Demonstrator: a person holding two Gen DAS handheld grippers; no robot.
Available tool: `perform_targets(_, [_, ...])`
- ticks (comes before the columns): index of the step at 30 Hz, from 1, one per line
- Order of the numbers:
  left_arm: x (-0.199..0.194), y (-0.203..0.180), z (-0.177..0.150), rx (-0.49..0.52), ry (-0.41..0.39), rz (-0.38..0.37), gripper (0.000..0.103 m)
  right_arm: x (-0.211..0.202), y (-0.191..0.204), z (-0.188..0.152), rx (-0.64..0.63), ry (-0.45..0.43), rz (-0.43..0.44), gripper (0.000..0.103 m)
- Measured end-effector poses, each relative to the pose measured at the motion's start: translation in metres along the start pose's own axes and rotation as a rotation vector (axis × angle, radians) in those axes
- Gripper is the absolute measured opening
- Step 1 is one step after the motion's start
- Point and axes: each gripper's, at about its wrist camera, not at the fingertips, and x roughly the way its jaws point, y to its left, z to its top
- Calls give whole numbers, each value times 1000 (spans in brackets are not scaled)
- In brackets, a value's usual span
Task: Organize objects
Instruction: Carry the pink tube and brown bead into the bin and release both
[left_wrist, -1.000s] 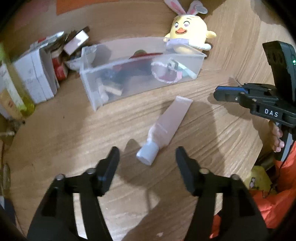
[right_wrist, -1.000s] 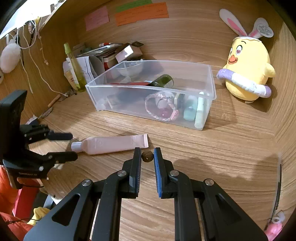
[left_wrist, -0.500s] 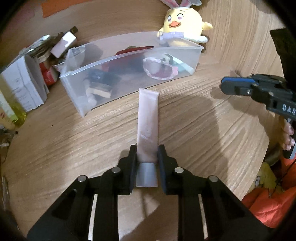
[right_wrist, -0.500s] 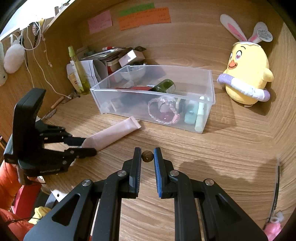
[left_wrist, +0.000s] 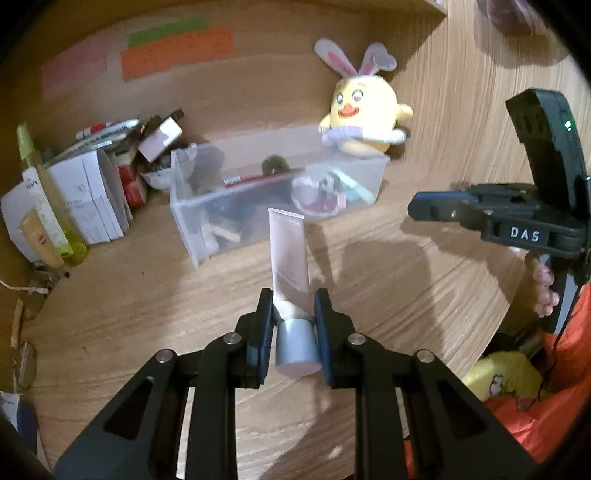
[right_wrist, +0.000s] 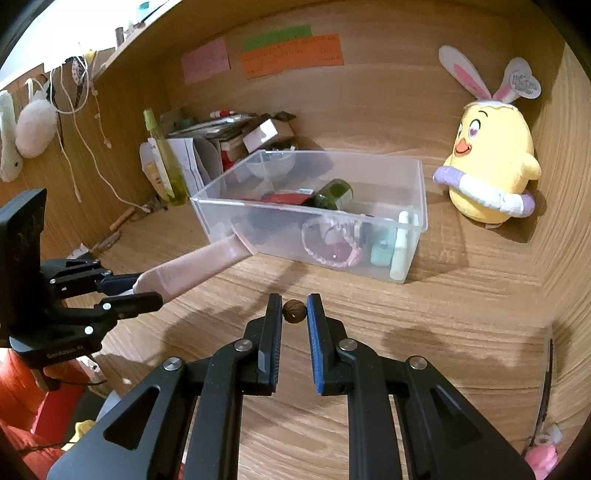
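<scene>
Gripping a pink tube (left_wrist: 289, 258) by its neck, the left gripper (left_wrist: 293, 314) holds it up off the desk (left_wrist: 147, 314), near the bin (left_wrist: 192, 236); the right gripper (right_wrist: 294, 312) pinches a small brown nut (right_wrist: 294, 312), with the bin just ahead.

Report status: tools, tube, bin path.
Left tool shut on pink tube, lifted, tip toward clear bin. Right tool shut on small brown nut. Bin top open, path clear.
</scene>
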Motion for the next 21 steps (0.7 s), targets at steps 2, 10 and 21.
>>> perform_targets(2, [-6, 1, 4, -2, -19, -6, 21, -3, 0, 2, 0, -11, 1, 12])
perform_targets(10, [-31, 2, 23, -9, -127, -9, 21, -14, 5, 19, -19, -72, 1, 12])
perform_targets(21, [-31, 11, 53, -66, -203, -29, 21, -14, 7, 45, -38, -129, -25, 12])
